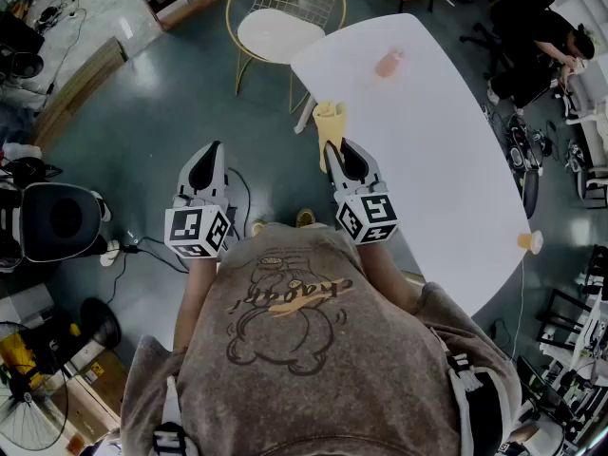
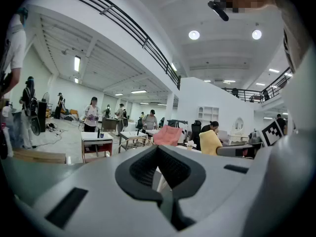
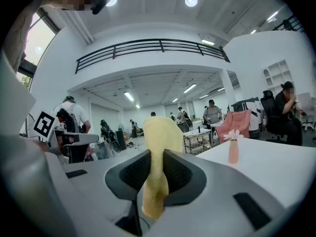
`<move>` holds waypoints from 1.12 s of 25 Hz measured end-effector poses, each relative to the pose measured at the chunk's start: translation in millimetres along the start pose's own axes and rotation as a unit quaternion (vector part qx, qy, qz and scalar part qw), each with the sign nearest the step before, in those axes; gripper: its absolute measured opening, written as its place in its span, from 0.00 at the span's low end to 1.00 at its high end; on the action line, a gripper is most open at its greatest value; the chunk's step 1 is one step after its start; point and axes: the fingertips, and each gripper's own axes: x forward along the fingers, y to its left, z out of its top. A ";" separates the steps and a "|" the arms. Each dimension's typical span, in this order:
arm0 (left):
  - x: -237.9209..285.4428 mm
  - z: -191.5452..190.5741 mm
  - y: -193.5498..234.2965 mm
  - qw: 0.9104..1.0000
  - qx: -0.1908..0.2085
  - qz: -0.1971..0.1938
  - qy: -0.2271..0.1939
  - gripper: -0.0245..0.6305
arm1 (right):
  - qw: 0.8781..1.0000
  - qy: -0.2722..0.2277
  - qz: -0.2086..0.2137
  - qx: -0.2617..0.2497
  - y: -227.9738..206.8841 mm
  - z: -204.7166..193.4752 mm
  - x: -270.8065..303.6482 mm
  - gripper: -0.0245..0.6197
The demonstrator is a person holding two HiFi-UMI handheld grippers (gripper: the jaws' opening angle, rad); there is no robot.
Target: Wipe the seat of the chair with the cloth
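A gold wire chair with a white seat [image 1: 277, 33] stands ahead of me, past the near end of the white table [image 1: 446, 169]. My right gripper [image 1: 335, 150] is shut on a yellow cloth [image 1: 330, 122], which sticks up from its jaws; the right gripper view shows the cloth [image 3: 159, 157] pinched between the pads and my right gripper [image 3: 157, 181] level with the table top. My left gripper [image 1: 211, 155] hangs over the floor, left of the right one, with its jaws shut and nothing in them [image 2: 163, 184]. Both grippers are well short of the chair.
A small pink vase [image 1: 388, 64] stands on the table's far part and an orange cup [image 1: 528, 241] at its right edge. A black round seat [image 1: 59, 218] and cables lie on the floor to my left. People and desks fill the room beyond.
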 end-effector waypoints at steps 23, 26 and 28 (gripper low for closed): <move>3.9 -7.5 32.2 0.999 -0.018 -0.033 -0.003 0.05 | 1.000 0.001 -0.019 0.016 28.6 -29.6 9.0 0.18; 12.9 -13.2 40.7 0.999 -0.019 -0.027 0.002 0.05 | 1.000 -0.003 -0.018 0.018 24.7 -26.5 20.0 0.18; 23.0 -12.0 44.1 1.000 -0.019 -0.025 -0.001 0.05 | 1.000 -0.006 -0.016 0.016 17.4 -23.8 30.2 0.18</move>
